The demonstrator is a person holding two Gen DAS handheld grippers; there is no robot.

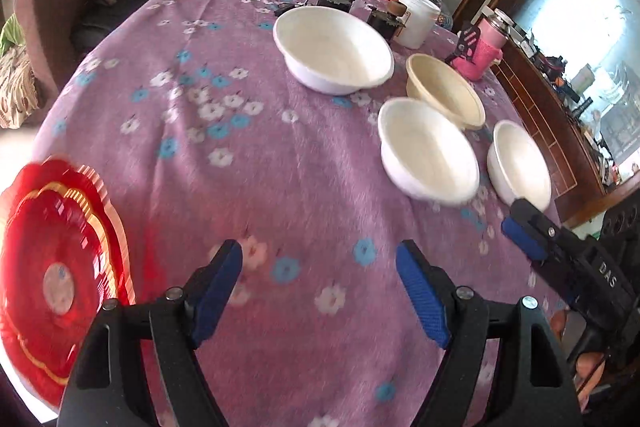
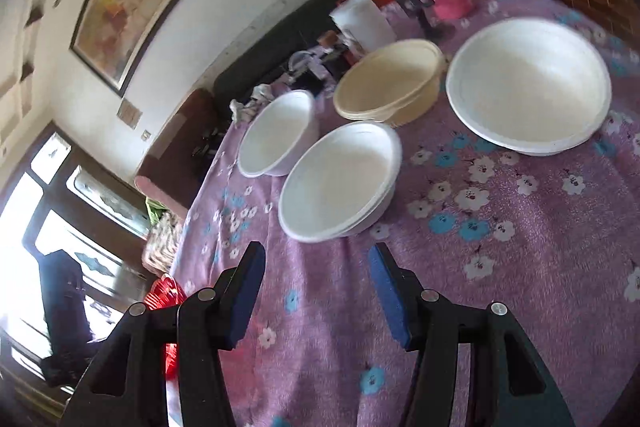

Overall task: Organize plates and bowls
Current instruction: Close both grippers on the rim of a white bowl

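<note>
My left gripper [image 1: 320, 291] hangs with jaws apart over the floral purple surface [image 1: 256, 187], nothing between them; my right gripper [image 2: 316, 291] is parted too, empty; three white bowls [image 1: 428, 151] and a cream bowl [image 1: 444, 91] sit ahead, close together; the red scalloped plate [image 1: 56, 267] lies at the surface's left edge.

My right gripper [image 2: 316, 291] hangs with jaws apart and empty over the purple floral cloth [image 2: 500, 267], just short of a white bowl [image 2: 340, 183] beside three others.
</note>
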